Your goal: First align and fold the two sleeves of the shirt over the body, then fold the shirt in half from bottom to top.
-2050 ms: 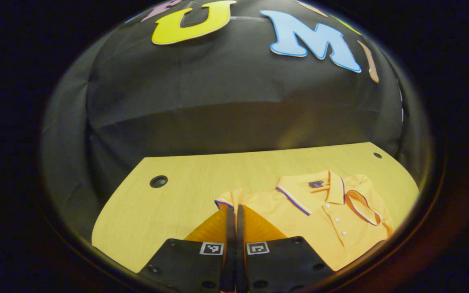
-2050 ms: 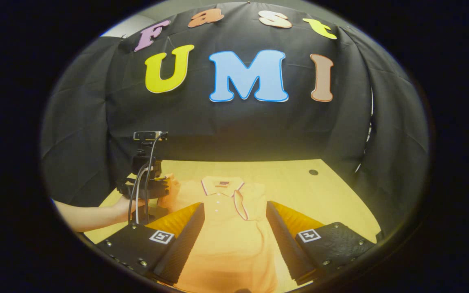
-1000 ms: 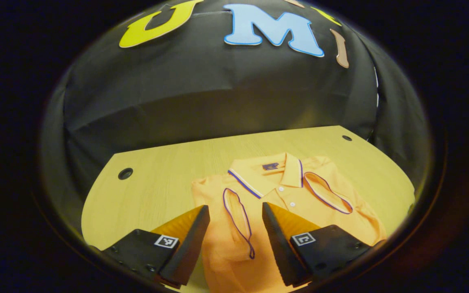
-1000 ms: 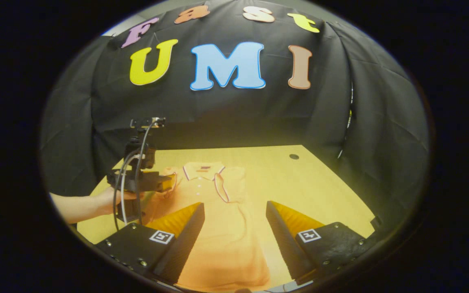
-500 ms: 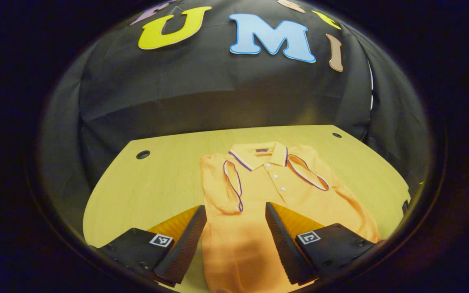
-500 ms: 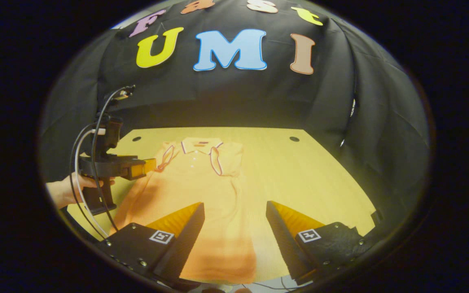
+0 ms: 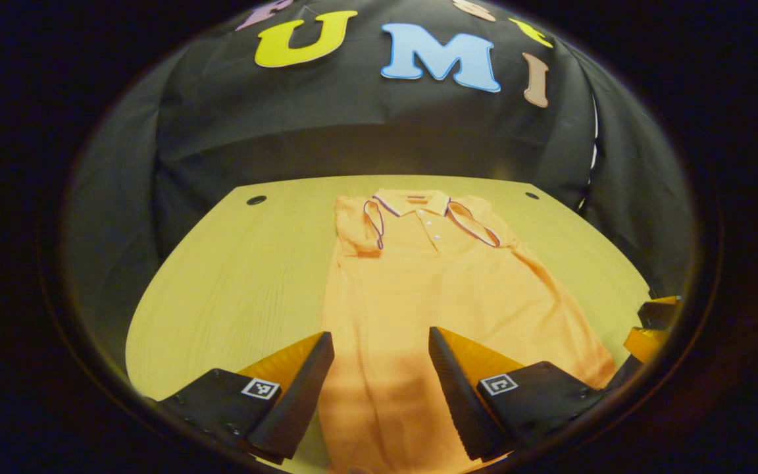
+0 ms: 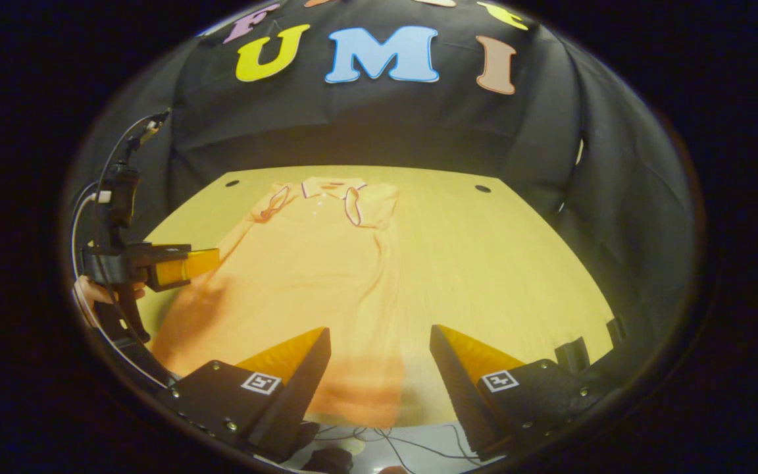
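Observation:
An orange polo shirt (image 7: 431, 283) lies flat on the wooden table (image 7: 221, 276), collar at the far end. Both sleeves (image 7: 372, 227) (image 7: 478, 224) are folded in over the chest. My left gripper (image 7: 379, 334) is open above the lower body of the shirt, holding nothing. In the right gripper view the shirt (image 8: 313, 263) stretches toward me and its hem (image 8: 353, 401) lies by the near table edge. My right gripper (image 8: 379, 329) is open above that hem, with nothing held. The left gripper (image 8: 175, 265), held by a hand (image 8: 89, 293), hovers at the shirt's left side.
The table (image 8: 497, 263) has round cable holes (image 7: 256, 199) (image 7: 531, 195) at its far corners. Bare wood lies on both sides of the shirt. Cables (image 8: 379, 444) hang below the near table edge. The right gripper (image 7: 649, 329) shows at the right edge of the left gripper view.
My left gripper, shut on the left sleeve two seconds ago, has opened and left it folded over the chest. Both grippers have drawn back toward the hem.

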{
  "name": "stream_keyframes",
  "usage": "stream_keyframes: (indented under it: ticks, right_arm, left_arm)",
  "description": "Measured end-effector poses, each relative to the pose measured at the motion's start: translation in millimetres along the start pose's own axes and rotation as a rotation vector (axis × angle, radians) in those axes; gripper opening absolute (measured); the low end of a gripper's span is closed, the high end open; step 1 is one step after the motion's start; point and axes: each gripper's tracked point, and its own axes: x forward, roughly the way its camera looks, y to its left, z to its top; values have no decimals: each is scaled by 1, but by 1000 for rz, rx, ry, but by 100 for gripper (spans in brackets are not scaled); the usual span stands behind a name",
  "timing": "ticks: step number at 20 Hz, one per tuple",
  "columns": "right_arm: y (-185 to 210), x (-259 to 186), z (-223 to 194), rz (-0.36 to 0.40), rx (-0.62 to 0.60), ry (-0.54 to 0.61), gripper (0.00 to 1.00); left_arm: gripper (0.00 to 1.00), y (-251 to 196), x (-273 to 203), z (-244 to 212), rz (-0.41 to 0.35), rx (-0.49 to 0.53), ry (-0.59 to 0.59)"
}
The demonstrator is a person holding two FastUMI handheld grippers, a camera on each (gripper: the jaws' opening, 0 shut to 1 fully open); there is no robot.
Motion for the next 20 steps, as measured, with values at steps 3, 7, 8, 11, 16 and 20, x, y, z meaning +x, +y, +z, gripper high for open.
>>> stream_keyframes:
  ticks: [3, 7, 8, 11, 16, 20]
  right_arm:
    - [2, 0, -22, 20, 4, 38, 95]
    - [7, 2, -46, 44, 18, 86, 95]
    - [8, 3, -53, 47, 25, 96, 95]
    - [9, -1, -70, 63, 56, 124, 95]
    - [14, 2, -87, 75, 97, 154, 95]
    - [18, 4, -93, 77, 86, 157, 95]
  left_arm:
    - [95, 0, -26, -26, 11, -12, 18]
    - [95, 3, -56, -56, 33, -17, 43]
    - [95, 3, -61, -63, 38, -19, 48]
    - [96, 7, -78, -80, 53, -10, 62]
    - [96, 9, -99, -112, 72, -7, 97]
    - [95, 11, -99, -128, 82, -19, 115]
